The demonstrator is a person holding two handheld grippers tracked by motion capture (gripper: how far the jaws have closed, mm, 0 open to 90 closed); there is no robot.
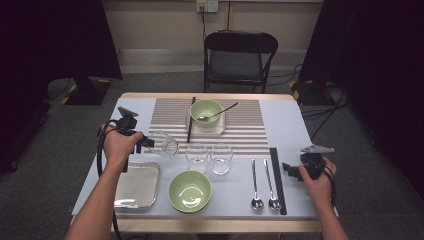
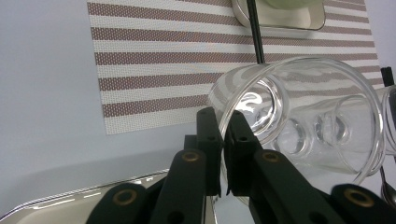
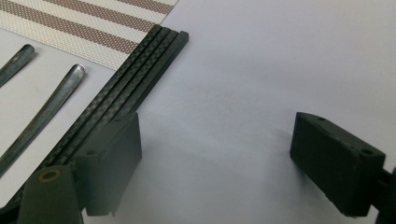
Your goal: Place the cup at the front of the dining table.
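Pale grey counter (image 1: 290, 125) carries everything, with one striped mat (image 1: 245, 130) across its far half. On the near left lies one steel tray (image 1: 137, 185); a second, smaller tray (image 1: 218, 128) sits on the mat under the far bowl. Two green bowls show: one near the front edge (image 1: 190, 191), one on the mat (image 1: 206, 112) with a dark utensil leaning in it. Three glasses: two stand upright side by side (image 1: 197, 157) (image 1: 221, 159), and the third glass (image 1: 163, 143) lies tipped on its side, just off the mat's left corner, above the big tray. Two spoons (image 1: 255, 185) (image 1: 270, 185) lie parallel beside a bundle of black chopsticks (image 1: 278, 180).

From above, the left claw (image 1: 148, 142) merely meets the tipped glass; the left gripper view shows it pinched nearly closed on the glass (image 2: 299, 126) rim (image 2: 227, 122), one jaw inside, one outside. The right gripper view shows the right claw (image 3: 215, 163) spread wide and gripping nothing, low over bare counter, its left jaw beside the chopsticks (image 3: 126, 88).
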